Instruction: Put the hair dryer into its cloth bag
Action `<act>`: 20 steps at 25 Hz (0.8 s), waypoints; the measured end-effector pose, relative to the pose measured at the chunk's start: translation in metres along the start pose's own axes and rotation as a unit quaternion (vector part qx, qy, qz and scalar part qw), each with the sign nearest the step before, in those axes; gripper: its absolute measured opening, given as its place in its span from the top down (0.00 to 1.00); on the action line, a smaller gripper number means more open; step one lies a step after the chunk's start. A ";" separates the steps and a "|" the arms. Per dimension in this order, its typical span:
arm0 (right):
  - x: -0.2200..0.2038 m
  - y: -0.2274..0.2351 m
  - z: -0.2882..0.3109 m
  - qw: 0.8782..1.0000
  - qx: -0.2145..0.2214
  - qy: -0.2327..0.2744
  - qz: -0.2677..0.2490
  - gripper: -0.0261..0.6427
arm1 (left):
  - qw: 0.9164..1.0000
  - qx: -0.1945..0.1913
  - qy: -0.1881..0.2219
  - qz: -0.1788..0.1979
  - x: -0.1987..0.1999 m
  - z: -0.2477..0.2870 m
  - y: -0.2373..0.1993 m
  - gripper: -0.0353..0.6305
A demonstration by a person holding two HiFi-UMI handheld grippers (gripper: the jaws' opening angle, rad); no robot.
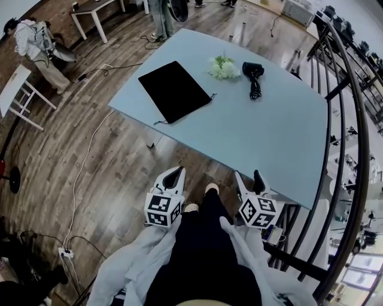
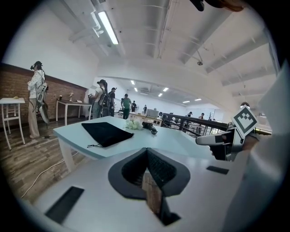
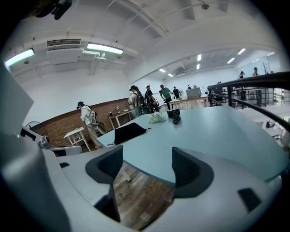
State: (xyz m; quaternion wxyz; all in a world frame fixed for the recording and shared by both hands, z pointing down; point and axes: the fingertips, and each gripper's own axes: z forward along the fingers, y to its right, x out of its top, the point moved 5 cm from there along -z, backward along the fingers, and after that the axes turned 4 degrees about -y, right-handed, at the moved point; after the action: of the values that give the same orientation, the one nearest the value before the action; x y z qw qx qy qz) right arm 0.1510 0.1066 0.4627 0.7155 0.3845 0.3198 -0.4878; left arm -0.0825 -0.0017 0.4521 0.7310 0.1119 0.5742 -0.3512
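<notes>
- The left gripper (image 1: 175, 173) was held low at the near left, short of the table's near edge, its jaws closed together with nothing between them.
- The right gripper (image 1: 248, 177) was just beside it on the right, jaws spread wide and empty. Its own view showed only the table edge and the wooden floor (image 1: 119, 173) through the gap.
- Both grippers pointed toward the pale blue table (image 1: 257, 137) and touched nothing on it.
- The hair dryer (image 1: 253, 72) was black and lay on the far right part of the tabletop, with its cord (image 1: 255, 91) bunched on the near side of it.
- The cloth bag (image 1: 173, 89) was black and lay flat on the far left part of the table, well apart from the hair dryer. Its drawstring ends trailed at the near corner and the right corner.
- A small white bunch of flowers (image 1: 224, 67) sat between the bag and the hair dryer, close to the dryer.
- A dark metal railing (image 1: 350, 119) curved along the right side of the table.
- Several people stood well beyond the far end of the table, near white side tables (image 1: 96, 15).
</notes>
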 end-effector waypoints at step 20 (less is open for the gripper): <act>0.055 0.042 0.090 1.000 -0.004 -0.011 0.003 0.46 | 1.000 -0.001 -0.016 -0.001 0.031 0.102 -0.029 0.92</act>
State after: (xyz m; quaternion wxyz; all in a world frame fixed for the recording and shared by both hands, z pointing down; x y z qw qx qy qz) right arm 0.2156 0.0135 0.4719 0.7221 0.3774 0.3125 -0.4883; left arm -0.0207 -0.0923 0.4624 0.7399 0.1051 0.5631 -0.3528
